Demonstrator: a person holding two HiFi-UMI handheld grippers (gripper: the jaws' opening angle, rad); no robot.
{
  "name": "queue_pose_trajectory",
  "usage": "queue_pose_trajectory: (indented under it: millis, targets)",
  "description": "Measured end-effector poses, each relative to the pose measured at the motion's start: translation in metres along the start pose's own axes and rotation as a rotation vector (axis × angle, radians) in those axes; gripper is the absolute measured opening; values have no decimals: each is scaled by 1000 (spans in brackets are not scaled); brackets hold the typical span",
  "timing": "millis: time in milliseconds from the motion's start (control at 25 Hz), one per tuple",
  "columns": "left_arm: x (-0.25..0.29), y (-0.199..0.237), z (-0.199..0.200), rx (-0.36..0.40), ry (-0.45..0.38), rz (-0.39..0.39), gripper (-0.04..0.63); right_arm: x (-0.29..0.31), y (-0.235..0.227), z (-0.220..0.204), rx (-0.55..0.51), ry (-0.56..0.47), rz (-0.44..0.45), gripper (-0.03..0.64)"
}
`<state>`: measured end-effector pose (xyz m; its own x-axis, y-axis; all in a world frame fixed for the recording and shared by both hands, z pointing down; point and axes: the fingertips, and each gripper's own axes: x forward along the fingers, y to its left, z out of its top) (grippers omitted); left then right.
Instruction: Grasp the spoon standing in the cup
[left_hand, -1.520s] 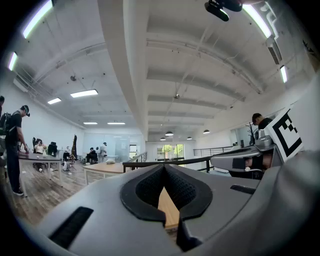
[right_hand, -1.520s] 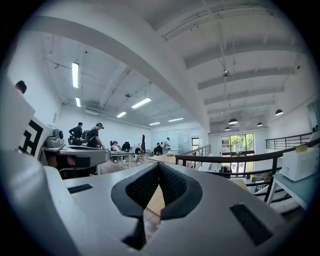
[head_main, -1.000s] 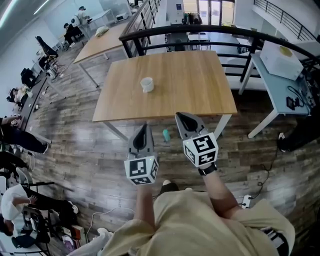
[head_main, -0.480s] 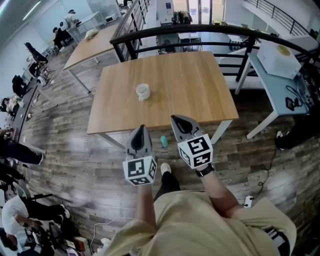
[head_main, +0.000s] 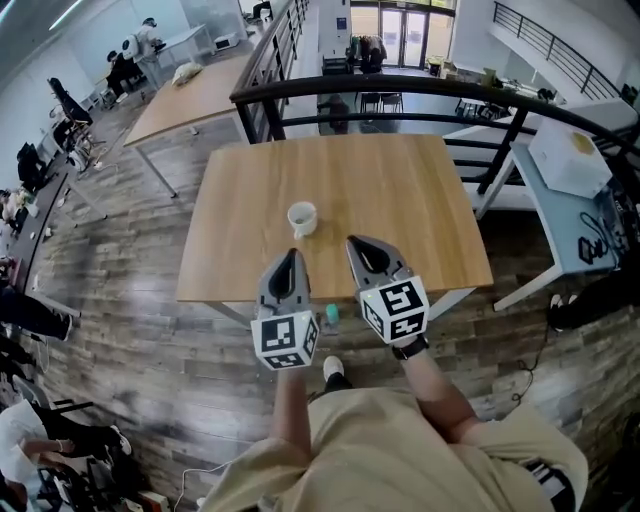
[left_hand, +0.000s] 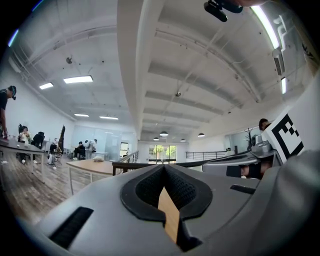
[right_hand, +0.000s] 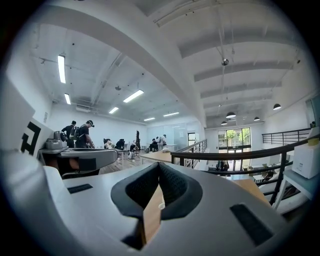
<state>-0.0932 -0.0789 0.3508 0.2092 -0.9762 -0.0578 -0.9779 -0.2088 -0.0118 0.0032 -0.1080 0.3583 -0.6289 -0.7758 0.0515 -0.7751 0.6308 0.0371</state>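
Left hand-held gripper (head_main: 290, 256) and right hand-held gripper (head_main: 353, 242) pressed together, empty; cup (head_main: 302, 218) just ahead, untouched.

Open hall.
Floor (head_main: 140, 320): grey-brown planks.
Table (head_main: 400, 210): square, light wood.
Railing (head_main: 430, 88): black, curved, behind the table.
Long table (head_main: 195, 90): wood, far left.
Desk (head_main: 560, 240): pale, right.
Ceiling (right_hand: 240, 45): white, beamed.
Strip lights (right_hand: 61, 69): lit.
Glass doors (head_main: 400, 20): far end, daylight.

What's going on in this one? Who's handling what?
A person stands at the near edge of a wooden table with a pair of tongs in each hand. The left tongs and right tongs are both shut and empty, pointing toward a white cup on the table but short of it. Nothing is grasped yet. The spoon is too small to make out.
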Motion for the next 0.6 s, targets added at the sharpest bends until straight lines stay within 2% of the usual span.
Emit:
queue_pose_trajectory:
  millis: [400,600]
  targets:
    - [75,80,-18,-9,11,-22,5,111,-7,-6,14,-2,-24,14]
    - [107,100,-53,-53,62,-32,5,135,-19,-44,-7,60,-64,15]
